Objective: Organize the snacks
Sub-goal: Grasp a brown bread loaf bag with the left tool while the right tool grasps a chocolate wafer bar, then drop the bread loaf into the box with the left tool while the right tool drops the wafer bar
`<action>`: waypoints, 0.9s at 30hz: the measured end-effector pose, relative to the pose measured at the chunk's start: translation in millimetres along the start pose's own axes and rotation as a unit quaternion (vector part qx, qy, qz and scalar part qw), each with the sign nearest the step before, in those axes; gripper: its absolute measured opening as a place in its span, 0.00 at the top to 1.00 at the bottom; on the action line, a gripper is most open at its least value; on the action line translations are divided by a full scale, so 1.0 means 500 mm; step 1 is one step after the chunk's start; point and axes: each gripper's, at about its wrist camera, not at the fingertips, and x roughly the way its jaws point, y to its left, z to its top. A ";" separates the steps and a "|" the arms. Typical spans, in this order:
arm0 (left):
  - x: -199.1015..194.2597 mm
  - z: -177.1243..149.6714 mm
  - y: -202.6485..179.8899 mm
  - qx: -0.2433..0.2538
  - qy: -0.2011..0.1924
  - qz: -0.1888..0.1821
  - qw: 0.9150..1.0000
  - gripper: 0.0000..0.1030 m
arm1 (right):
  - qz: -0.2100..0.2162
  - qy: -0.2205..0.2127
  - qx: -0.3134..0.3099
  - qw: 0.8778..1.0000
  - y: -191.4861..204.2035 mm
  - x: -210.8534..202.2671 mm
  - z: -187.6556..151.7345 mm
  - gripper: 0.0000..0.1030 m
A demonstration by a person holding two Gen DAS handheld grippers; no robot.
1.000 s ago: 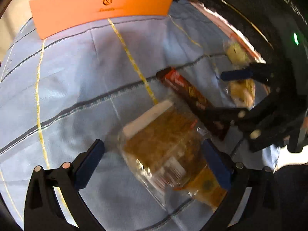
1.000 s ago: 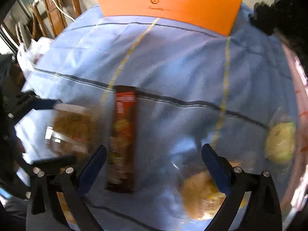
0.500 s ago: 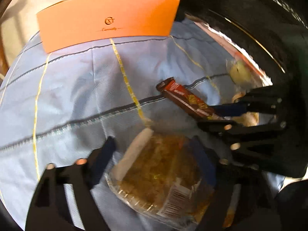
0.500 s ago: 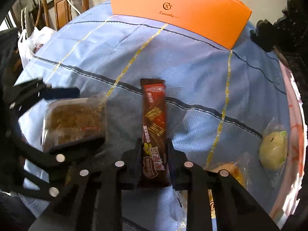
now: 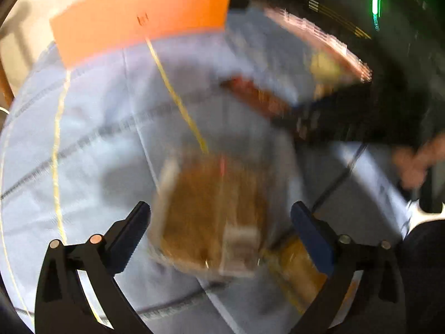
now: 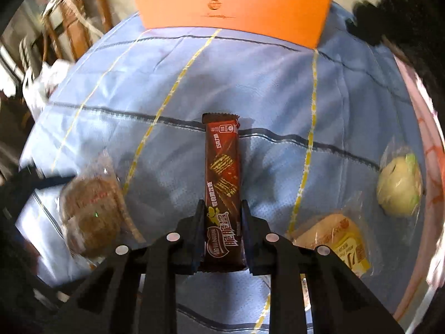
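On the left, the left tongs point(image 5: 219, 225) stand wide apart around the clear-wrapped brown cake pack point(image 5: 211, 217), which lies on the blue cloth of the tabletop point(image 5: 91, 117). Half a second ago the same tongs looked nearly closed on that pack; now there is a gap between each finger and the wrapper, and the left view is smeared with motion blur.

In the middle, the right tongs point(image 6: 221, 222) are clamped on the near end of the dark red wafer bar point(image 6: 222, 172), which points away from the camera toward the orange box point(image 6: 236, 2) at the far edge. A second ago these tongs were spread open with the bar lying just inside the left finger; half a second ago they had already closed on it.

To the right, the right view alone shows two more snacks sharply: a wrapped yellow-labelled bun point(image 6: 336, 239) just beside the tongs, and a pale round pastry point(image 6: 400, 183) in clear film near the edge of the cloth. The left view gives only a yellowish blur there, but it alone shows a further orange-brown packet point(image 5: 297, 264) under its right finger and the person's hand point(image 5: 417, 161) behind the right tongs.
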 end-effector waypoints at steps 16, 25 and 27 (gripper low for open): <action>-0.058 0.052 -0.004 -0.061 -0.012 0.030 0.998 0.28 | 0.001 -0.036 0.036 0.999 -0.023 -0.051 0.004 0.77; -0.217 0.191 0.087 -0.085 -0.134 0.054 0.986 0.28 | 0.004 -0.142 0.065 0.988 -0.065 -0.198 0.120 0.77; -0.232 0.227 0.119 -0.088 -0.153 0.060 0.983 0.28 | 0.000 -0.158 0.067 0.985 -0.067 -0.222 0.160 0.77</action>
